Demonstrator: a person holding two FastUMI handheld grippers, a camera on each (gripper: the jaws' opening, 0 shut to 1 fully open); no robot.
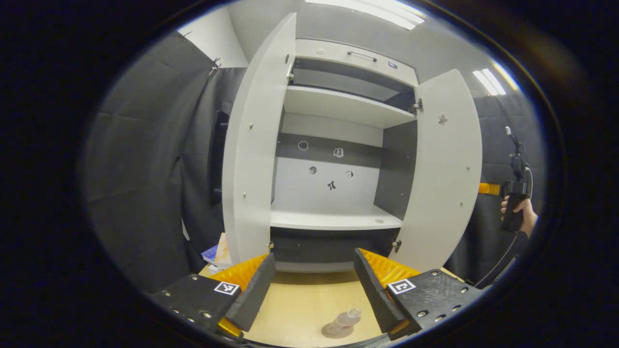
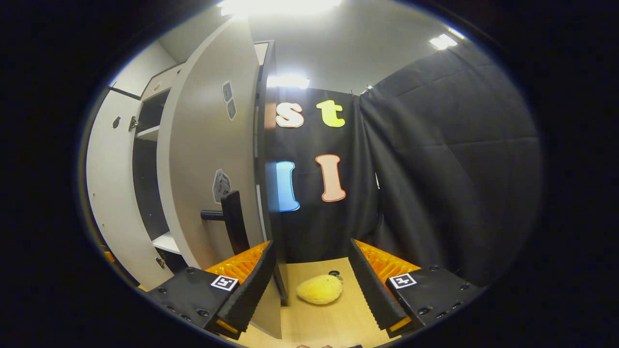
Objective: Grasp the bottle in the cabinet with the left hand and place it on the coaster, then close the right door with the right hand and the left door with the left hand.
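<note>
In the left gripper view my left gripper has its fingers apart, with nothing between them. Below, at about 6 o'clock, the bottle stands on the coaster on the wooden table. The cabinet is ahead at 12 o'clock — left door and right door both open. At 3 o'clock a hand holds the other gripper. In the right gripper view my right gripper is also spread, gripping nothing — the right door's handle is at 10 o'clock, and a yellow plush toy lies on the table between the fingers.
</note>
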